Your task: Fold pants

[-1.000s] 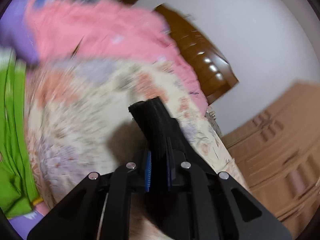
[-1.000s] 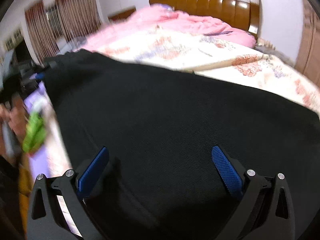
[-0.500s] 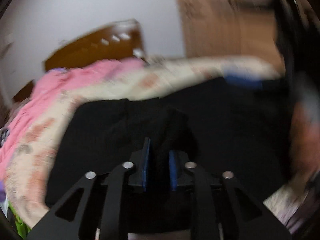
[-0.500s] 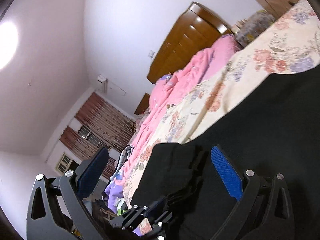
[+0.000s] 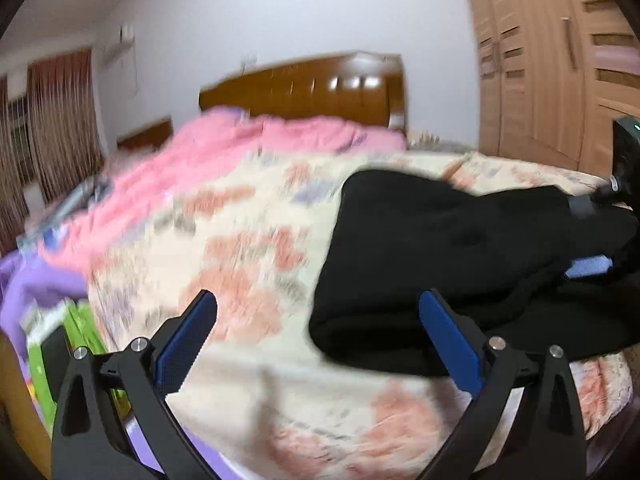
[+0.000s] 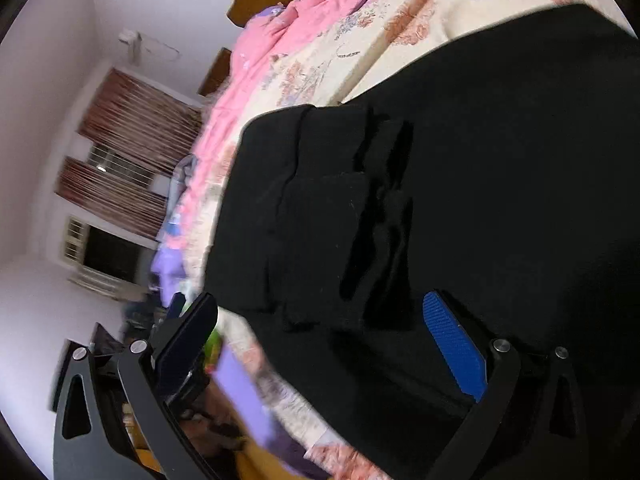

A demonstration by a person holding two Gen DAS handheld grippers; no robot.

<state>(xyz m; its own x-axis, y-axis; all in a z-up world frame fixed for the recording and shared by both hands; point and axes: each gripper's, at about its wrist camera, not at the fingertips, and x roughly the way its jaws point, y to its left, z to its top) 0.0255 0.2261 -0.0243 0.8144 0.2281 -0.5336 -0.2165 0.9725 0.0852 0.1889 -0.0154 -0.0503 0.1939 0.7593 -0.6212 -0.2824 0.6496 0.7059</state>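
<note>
The black pants (image 5: 440, 248) lie folded on the floral bedspread (image 5: 240, 240), on the right of the left wrist view. My left gripper (image 5: 316, 308) hangs over the bed's near edge with its jaws opening wide. Only the pants' folded near edge shows between its fingers, and neither pad touches it. A blue pad (image 5: 588, 266) of the right gripper shows over the pants at far right. In the right wrist view the pants (image 6: 460, 180) fill most of the frame. My right gripper (image 6: 320, 304) stands open just above them, its pads not pressing the cloth.
A pink quilt (image 5: 240, 148) is bunched toward the wooden headboard (image 5: 304, 88). A wooden wardrobe (image 5: 552, 80) stands on the right and curtains (image 5: 52, 120) hang on the left. Green and purple items (image 5: 80, 320) lie by the bed's near left corner.
My left gripper was shut on a fold of the pants; it has let go, opened wide and swung back to the left. My right gripper stayed open and rolled above the pants.
</note>
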